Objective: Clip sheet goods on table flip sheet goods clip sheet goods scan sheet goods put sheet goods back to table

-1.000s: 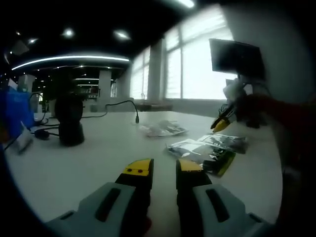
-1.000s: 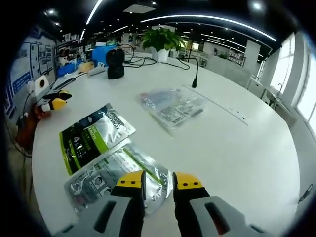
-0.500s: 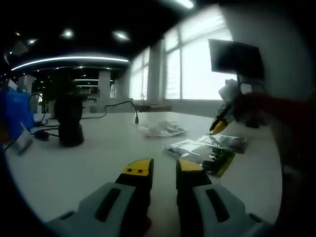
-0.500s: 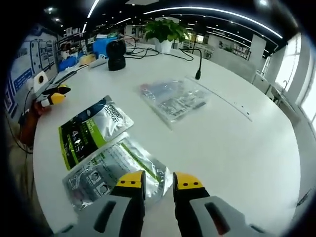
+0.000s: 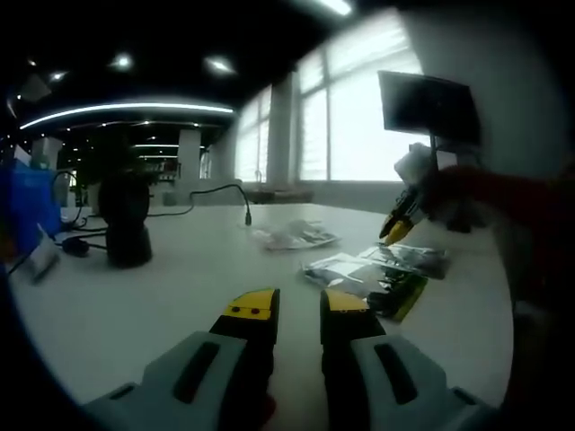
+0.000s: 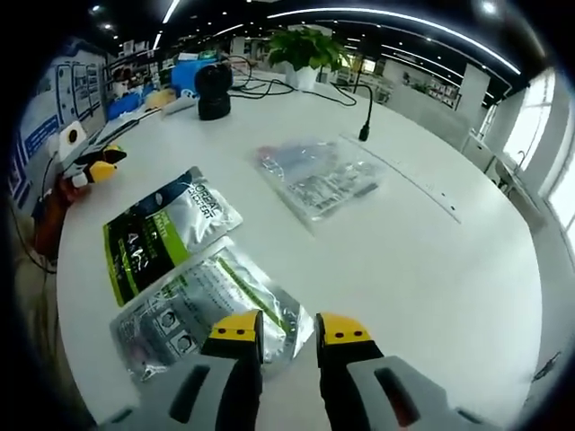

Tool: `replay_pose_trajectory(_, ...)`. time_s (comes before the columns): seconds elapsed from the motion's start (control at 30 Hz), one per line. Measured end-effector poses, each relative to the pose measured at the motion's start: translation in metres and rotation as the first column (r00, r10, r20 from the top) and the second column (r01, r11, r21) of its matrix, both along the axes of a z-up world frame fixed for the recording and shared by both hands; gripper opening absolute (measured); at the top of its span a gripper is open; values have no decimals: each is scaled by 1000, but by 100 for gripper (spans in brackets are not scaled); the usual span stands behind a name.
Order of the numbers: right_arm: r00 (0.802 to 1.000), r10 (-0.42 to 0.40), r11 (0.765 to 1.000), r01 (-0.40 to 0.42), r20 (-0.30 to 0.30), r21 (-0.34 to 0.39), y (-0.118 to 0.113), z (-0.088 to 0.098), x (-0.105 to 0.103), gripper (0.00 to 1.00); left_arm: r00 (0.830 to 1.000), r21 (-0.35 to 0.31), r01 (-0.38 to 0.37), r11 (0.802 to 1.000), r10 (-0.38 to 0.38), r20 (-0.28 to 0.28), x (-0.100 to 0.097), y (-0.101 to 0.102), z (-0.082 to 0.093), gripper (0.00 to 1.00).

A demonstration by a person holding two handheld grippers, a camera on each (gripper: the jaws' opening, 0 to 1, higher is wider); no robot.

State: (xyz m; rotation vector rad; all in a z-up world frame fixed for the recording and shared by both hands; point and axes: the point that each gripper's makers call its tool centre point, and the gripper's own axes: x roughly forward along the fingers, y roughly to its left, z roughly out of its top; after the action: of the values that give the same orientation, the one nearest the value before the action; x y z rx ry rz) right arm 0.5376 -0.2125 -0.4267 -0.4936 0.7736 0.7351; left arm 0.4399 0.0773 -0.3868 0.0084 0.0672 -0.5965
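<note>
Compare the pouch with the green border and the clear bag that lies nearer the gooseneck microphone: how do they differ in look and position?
The green-bordered pouch is opaque and silvery with printed white lettering; the clear bag is transparent, so its contents show through. The pouch has a second silver pouch at its side, so close I cannot tell if they touch; the clear bag lies alone, apart from both. The pouch lies nearer the right gripper than the bag does. Both lie flat on the white table.

three flat pouches (image 6: 171,232), one black camera (image 6: 214,91), one potted plant (image 6: 305,52)

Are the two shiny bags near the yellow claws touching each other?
Touching. In the right gripper view the green bag and the silver bag meet edge to edge, with no table showing between them.
</note>
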Motion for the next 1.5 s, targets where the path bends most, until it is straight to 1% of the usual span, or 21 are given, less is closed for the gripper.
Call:
replay_pose_trajectory(0.2, 1000, -3, 1000, 3, -12, 2, 0, -6, -1, 19, 1000, 0, -1, 1000, 1, 0, 0, 0, 0, 11)
replay_pose_trajectory(0.33, 1000, 13, 1000, -13, -4, -28, 2, -8, -2, 20, 1000, 1, 0, 1000, 0, -2, 0, 0, -1, 11)
replay_pose_trajectory(0.47, 1000, -1, 999, 1, -2, -43, -1, -7, -1, 22, 1000, 1, -1, 1000, 1, -3, 0, 0, -1, 11)
replay_pose_trajectory(0.6, 1000, -16, 999, 16, -9, -38, -2, -8, -1, 22, 1000, 1, -1, 1000, 1, -3, 0, 0, -1, 11)
replay_pose_trajectory(0.67, 1000, -7, 999, 7, -4, -38, -2, -8, 0, 23, 1000, 2, 0, 1000, 0, -3, 0, 0, -1, 11)
replay_pose_trajectory(0.73, 1000, -10, 999, 9, -11, -33, -3, -8, 2, 25, 1000, 1, 0, 1000, 0, -2, 0, 0, -1, 11)
replay_pose_trajectory(0.8, 999, -22, 1000, 21, -30, -16, -5, -9, 3, 25, 1000, 0, 0, 1000, 0, -2, 0, 0, -1, 11)
replay_pose_trajectory(0.83, 999, -23, 1000, 23, -39, -8, -5, -9, 3, 24, 1000, 0, 0, 1000, 0, -2, 0, 0, -1, 11)
replay_pose_trajectory(0.87, 997, -37, 999, 38, -62, 16, -4, -11, 2, 24, 1000, 0, 0, 1000, 0, -2, 0, 0, 0, 11)
replay_pose_trajectory(0.93, 995, -56, 997, 59, -79, 41, -5, -12, 0, 22, 1000, -2, -1, 1000, 1, -1, 0, 0, 0, 11)
replay_pose_trajectory(0.97, 994, -66, 996, 70, -83, 49, -5, -12, -1, 22, 1000, -3, -2, 1000, 2, 0, 0, 0, 0, 11)
replay_pose_trajectory(1.07, 995, -70, 995, 74, -72, 61, -5, -12, -1, 22, 1000, -4, -3, 1000, 3, 0, 0, 0, 0, 11)
replay_pose_trajectory(1.37, 995, -62, 997, 66, -80, 50, -3, -12, -3, 18, 1000, 6, -3, 1000, 3, -1, 1, 0, -1, 11)
replay_pose_trajectory(1.5, 997, -33, 998, 36, -71, 44, 4, -13, -10, 9, 1000, 9, -5, 1000, 5, -2, 1, 0, -1, 11)
